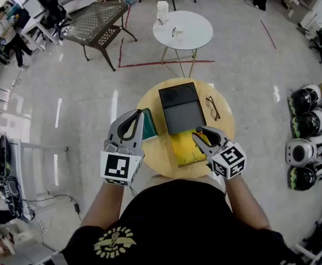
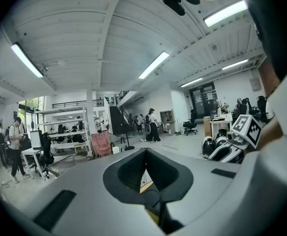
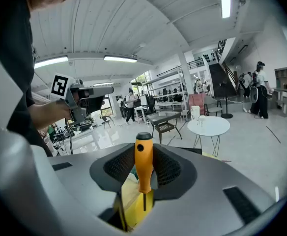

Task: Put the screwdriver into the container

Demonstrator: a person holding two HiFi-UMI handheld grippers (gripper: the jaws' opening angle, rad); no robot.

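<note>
The orange-handled screwdriver (image 3: 143,163), pinched by the right gripper (image 3: 144,150) above the yellow open container (image 3: 132,208), could be dropped beside it if released early; the left gripper (image 2: 146,152) is pressed together, empty.

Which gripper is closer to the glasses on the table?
Right. The right gripper, shut on the screwdriver, sits just below-left of the glasses in the head view. The left gripper is beyond the black box, at the table's left edge.

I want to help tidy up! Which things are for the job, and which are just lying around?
For the job: screwdriver, right tongs holding it, probably the yellow box below.
Lying about: glasses, black box, green thing.
</note>
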